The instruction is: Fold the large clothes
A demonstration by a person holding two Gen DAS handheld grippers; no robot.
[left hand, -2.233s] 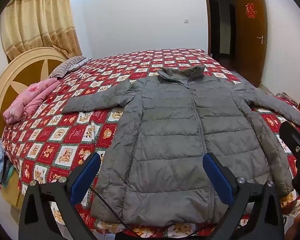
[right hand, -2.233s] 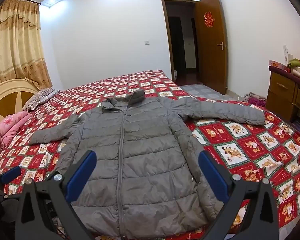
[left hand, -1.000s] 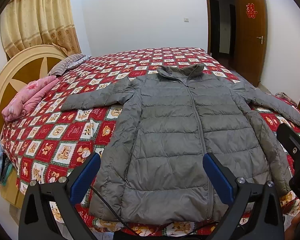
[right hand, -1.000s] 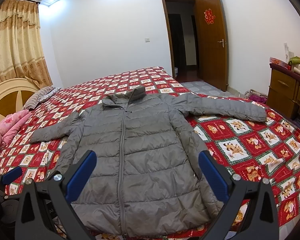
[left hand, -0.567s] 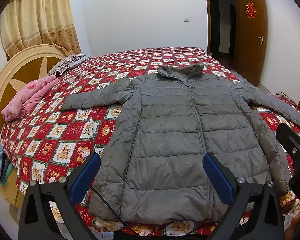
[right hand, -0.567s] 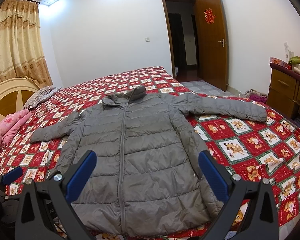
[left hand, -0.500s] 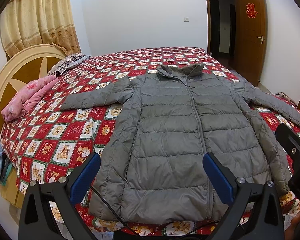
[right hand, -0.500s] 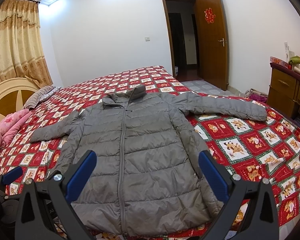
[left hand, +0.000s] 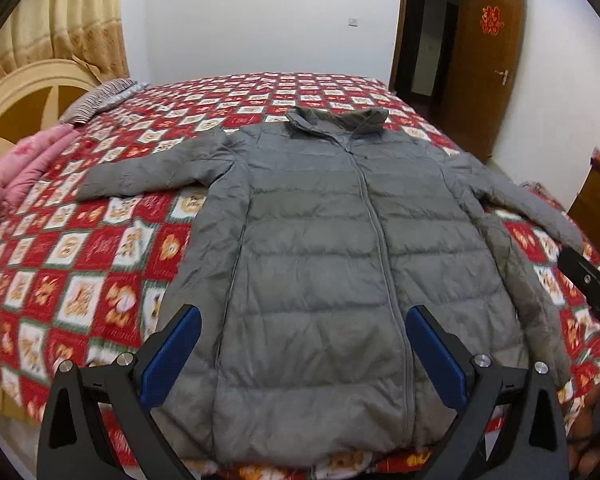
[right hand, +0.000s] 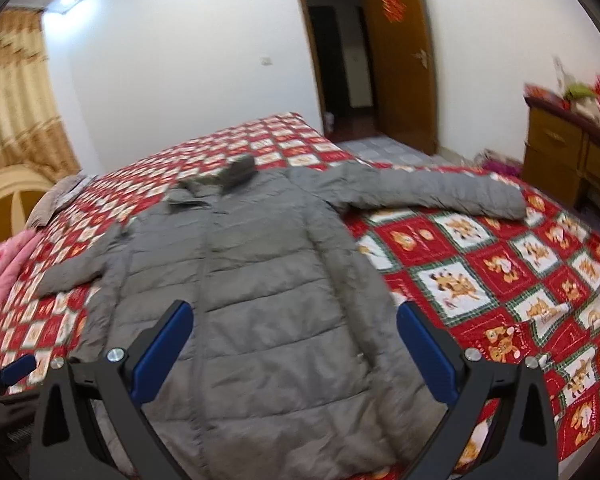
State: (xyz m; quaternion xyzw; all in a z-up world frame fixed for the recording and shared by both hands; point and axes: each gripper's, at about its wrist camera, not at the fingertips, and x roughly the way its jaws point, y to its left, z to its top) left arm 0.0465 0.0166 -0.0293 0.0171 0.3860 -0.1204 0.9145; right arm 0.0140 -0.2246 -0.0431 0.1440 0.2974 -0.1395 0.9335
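A grey quilted puffer jacket lies flat and zipped on the bed, collar far, hem near, both sleeves spread sideways. It also shows in the right wrist view. My left gripper is open and empty, hovering above the jacket's lower part. My right gripper is open and empty, above the jacket's lower right side. The right sleeve stretches toward the dresser side. The left sleeve lies toward the headboard.
The bed has a red patterned quilt. A pink blanket and a striped pillow lie by the round headboard. A wooden dresser stands right. An open door is behind.
Both grippers have moved forward and lower over the jacket. The right wrist view has swung, tilting and blurring. Both stay open and empty.
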